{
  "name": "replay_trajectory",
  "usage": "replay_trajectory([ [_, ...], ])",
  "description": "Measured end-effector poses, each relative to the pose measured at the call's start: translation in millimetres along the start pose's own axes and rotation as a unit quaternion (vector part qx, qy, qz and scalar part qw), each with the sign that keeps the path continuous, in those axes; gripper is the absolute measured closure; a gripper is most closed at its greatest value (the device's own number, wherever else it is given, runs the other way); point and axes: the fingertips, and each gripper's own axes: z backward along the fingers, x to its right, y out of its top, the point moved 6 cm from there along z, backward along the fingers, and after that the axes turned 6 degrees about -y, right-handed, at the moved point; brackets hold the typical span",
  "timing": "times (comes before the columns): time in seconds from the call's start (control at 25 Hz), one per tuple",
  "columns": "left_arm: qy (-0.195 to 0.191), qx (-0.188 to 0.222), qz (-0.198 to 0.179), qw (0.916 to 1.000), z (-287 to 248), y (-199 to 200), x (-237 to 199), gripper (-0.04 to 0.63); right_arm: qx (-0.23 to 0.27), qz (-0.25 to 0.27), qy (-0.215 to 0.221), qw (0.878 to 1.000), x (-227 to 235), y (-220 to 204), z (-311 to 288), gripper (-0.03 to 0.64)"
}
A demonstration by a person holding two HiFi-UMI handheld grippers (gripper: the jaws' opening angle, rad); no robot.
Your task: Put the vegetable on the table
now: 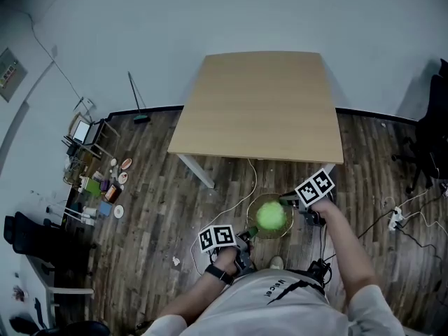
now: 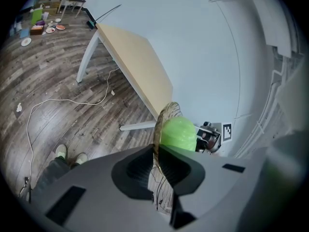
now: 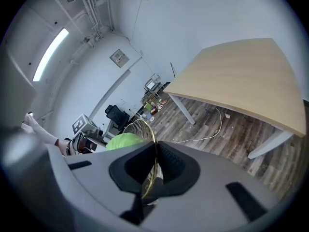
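While left gripper [image 2: 157, 157] and right gripper [image 3: 155, 152] clamp its wire basket [image 2: 163, 113], the vegetable [image 1: 271, 216] looks round, pale green.

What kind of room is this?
Probably an office or lab workspace: a wooden table, a black office chair, and a cable and power strip on the wood floor.

I record a broom [image 1: 134, 96] leaning on the wall, a white cable [image 2: 67, 101] across the wood floor [image 1: 154, 201], and plates [image 1: 126, 164] beside a cluttered rack [image 1: 84, 131].

Sparse lab rm, office chair [image 1: 28, 238], bare table [image 1: 259, 103]
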Motion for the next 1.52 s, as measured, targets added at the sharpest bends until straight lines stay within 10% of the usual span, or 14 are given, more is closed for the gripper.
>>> replay_trajectory([
  [0.52,0.007,-0.003,0.018,0.9998,-44,35,5,0.554,-0.011,-0.003,0.004,1.0,49,34,-2,0.592],
  [1.52,0.017,-0.058,0.005,0.9982,-149,303,-8,0.554,-0.002,-0.055,-0.039,0.998,192,255,-76,0.591],
])
